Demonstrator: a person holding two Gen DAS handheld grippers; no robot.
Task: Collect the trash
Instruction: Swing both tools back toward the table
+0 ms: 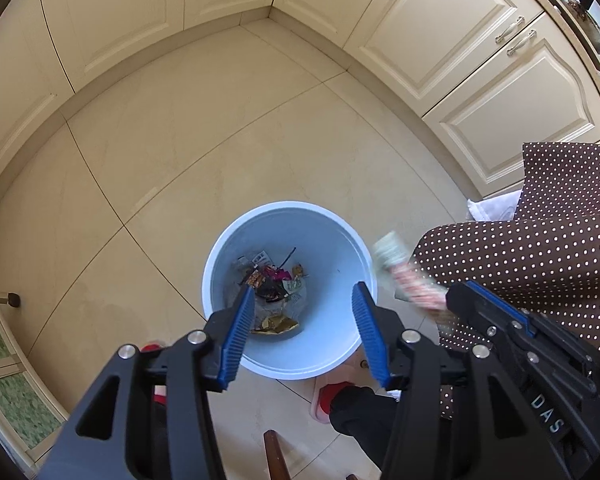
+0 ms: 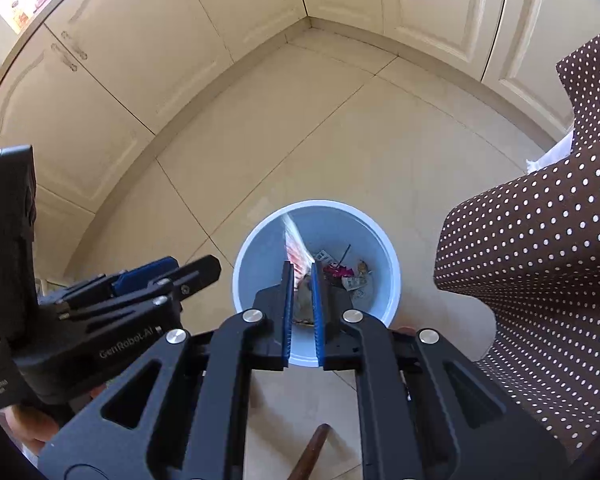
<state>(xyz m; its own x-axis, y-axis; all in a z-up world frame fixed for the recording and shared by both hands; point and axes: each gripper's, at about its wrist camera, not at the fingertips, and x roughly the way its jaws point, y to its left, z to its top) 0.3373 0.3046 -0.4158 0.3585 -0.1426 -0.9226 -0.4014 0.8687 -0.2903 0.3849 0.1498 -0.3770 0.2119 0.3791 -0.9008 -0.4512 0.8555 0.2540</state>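
A white-blue bin (image 1: 288,205) stands on the tiled floor, with several wrappers (image 1: 274,280) lying at its bottom. My left gripper (image 1: 304,292) hangs open right above the bin, with nothing between its blue pads. My right gripper (image 2: 302,266) is shut on a red-and-white wrapper (image 2: 296,246) that sticks up from its fingertips over the bin (image 2: 316,202). In the left wrist view this wrapper (image 1: 410,282) is blurred and sits beside the bin's right rim, held by the right gripper (image 1: 454,296). The left gripper (image 2: 168,276) shows at the left of the right wrist view.
Cream cabinets (image 1: 460,52) line the corner behind the bin. A brown polka-dot cloth (image 1: 540,248) hangs at the right. A foot in a red slipper (image 1: 332,398) and a wooden leg (image 1: 274,456) are near the bin. A green-glass stand (image 1: 8,364) is at the left.
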